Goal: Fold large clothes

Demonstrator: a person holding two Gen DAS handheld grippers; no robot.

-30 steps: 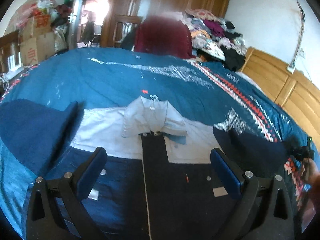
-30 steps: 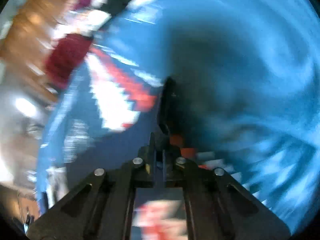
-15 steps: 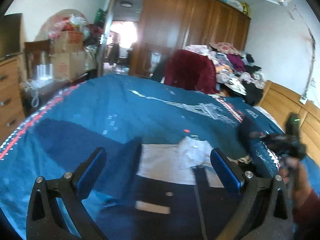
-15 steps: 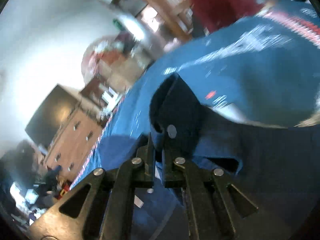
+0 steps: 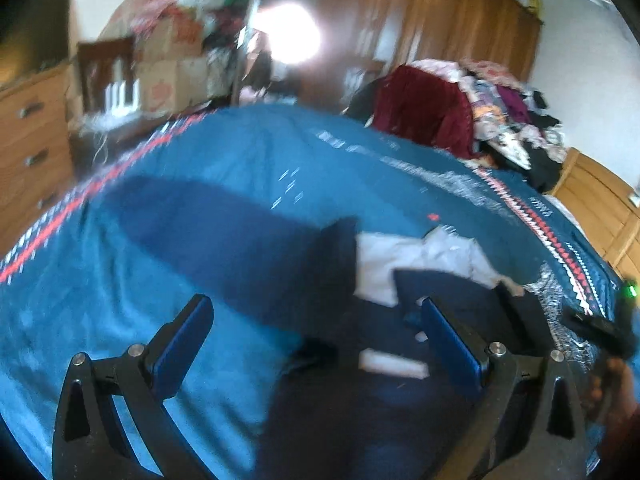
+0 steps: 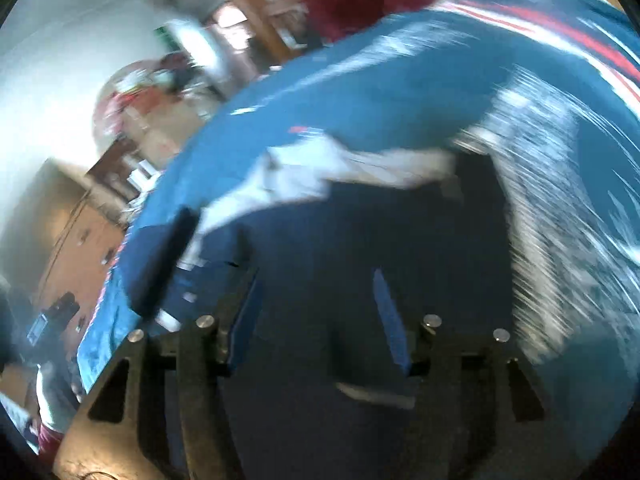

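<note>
Left wrist view shows the left gripper (image 5: 316, 336) with its blue fingers spread wide and holding nothing, poised above a dark navy garment (image 5: 360, 400) with a pale grey collar (image 5: 448, 252) that lies spread on the blue bedspread (image 5: 240, 160). In the right wrist view the right gripper (image 6: 316, 312) also stands parted and empty over the dark cloth, though blur hides fine detail. One sleeve (image 5: 224, 240) stretches flat to the left, so the side fold looks only partly done; the next move likely calls for the left gripper to pinch that sleeve's far end and carry it across the body
</note>
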